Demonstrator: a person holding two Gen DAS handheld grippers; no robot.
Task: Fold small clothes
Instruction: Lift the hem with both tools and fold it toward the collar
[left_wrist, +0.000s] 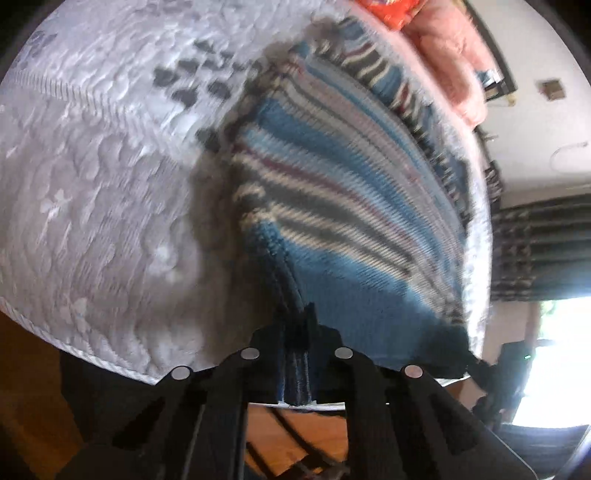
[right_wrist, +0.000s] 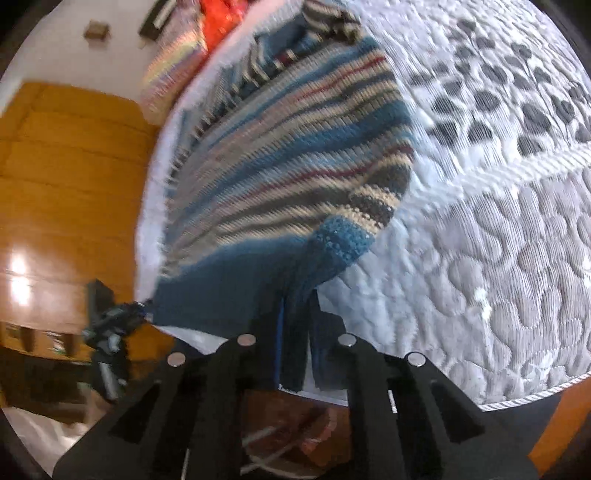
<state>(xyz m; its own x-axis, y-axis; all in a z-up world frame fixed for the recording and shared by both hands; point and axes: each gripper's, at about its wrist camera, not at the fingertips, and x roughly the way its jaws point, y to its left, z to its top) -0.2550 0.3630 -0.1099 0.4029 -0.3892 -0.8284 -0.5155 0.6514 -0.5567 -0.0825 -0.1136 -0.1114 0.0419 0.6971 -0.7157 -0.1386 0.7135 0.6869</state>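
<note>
Sweater (left_wrist: 332, 206): we see a striped knit in blue, cream, grey and dark red, spread on the quilted mattress (left_wrist: 92, 184), with its blue hem at the near edge of the bed.
Feel: we judge it soft, limp and fairly thick; it should drape and sag between two holds, and the open knit could stretch or snag if we pull hard.
Grip points: we think the two hem corners are the right places, since lifting both keeps the edge straight for a fold toward the collar.
Left gripper (left_wrist: 297, 332): its fingers are nearly closed, and a bunched strip of the blue hem runs between them, so we read it as pinching the cloth.
Right gripper (right_wrist: 295, 321): its fingers are likewise close together with dark blue hem fabric gathered between them, near the sweater's right corner.
Hem between holds: in the right wrist view it hangs slightly off the mattress.
Surroundings: a wooden floor (right_wrist: 66, 166) lies beside the bed; both views are blurred.
</note>
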